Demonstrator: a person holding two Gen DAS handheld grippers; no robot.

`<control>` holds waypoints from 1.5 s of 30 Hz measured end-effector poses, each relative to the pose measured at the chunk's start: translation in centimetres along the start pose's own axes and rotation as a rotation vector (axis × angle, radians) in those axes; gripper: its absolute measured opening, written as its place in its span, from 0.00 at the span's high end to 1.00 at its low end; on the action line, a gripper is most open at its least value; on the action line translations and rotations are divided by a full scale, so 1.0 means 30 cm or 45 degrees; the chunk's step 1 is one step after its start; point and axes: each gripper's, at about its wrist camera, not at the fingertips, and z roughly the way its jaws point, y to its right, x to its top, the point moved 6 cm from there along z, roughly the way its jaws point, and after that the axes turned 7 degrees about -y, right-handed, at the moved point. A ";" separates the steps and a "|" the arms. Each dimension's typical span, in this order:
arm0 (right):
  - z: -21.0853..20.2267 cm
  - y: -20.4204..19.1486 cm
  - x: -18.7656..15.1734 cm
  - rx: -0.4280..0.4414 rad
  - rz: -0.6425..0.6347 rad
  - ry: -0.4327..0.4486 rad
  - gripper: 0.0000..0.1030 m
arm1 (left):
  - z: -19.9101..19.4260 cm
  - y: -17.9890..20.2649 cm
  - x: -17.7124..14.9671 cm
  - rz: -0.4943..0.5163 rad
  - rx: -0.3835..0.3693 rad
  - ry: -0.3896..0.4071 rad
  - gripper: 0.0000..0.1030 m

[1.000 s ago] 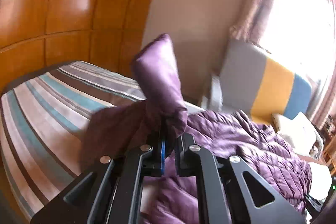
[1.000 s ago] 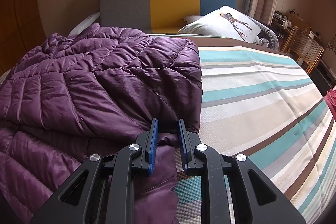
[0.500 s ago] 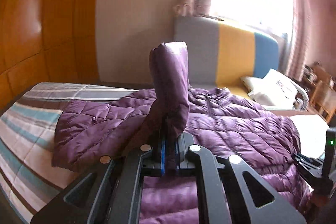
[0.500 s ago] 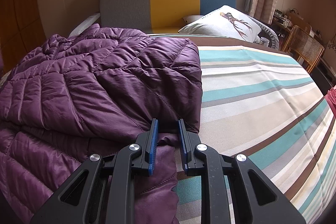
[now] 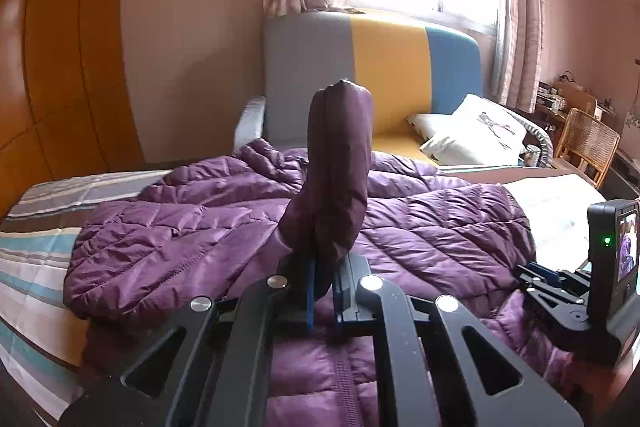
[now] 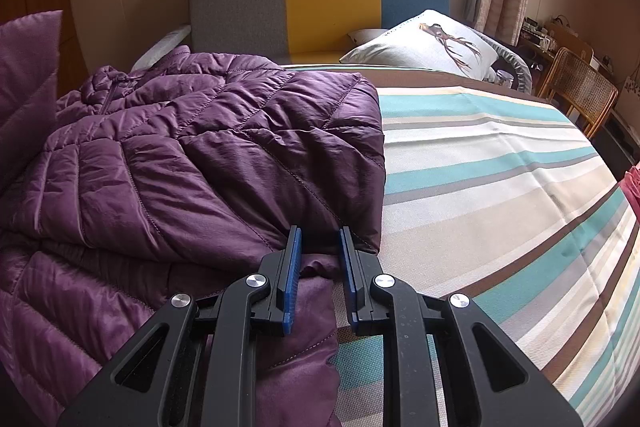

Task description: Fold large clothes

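Striped bedspread (image 6: 500,163), perhaps cotton

Left hand-held gripper (image 5: 323,269) clamped, right (image 6: 319,239) parted

a bed (image 6: 500,179) with a sheet striped in teal, beige and brown – a purple quilted jacket (image 6: 208,155) lies spread on its left side, a white pillow (image 6: 428,47) at the head.
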 end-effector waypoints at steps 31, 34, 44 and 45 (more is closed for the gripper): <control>-0.014 -0.001 0.005 0.011 0.003 0.031 0.82 | 0.016 -0.097 -0.112 -0.051 -0.150 -0.145 0.14; -0.060 -0.011 0.018 0.051 -0.004 0.080 0.82 | 0.012 -0.249 -0.152 -0.137 -0.075 -0.185 0.20; -0.161 -0.228 0.137 0.446 0.015 0.049 0.35 | 0.151 -0.618 -0.254 -0.346 0.155 -0.424 0.24; -0.140 -0.239 0.141 0.447 0.024 0.010 0.37 | 0.165 -0.636 -0.249 -0.366 0.162 -0.426 0.24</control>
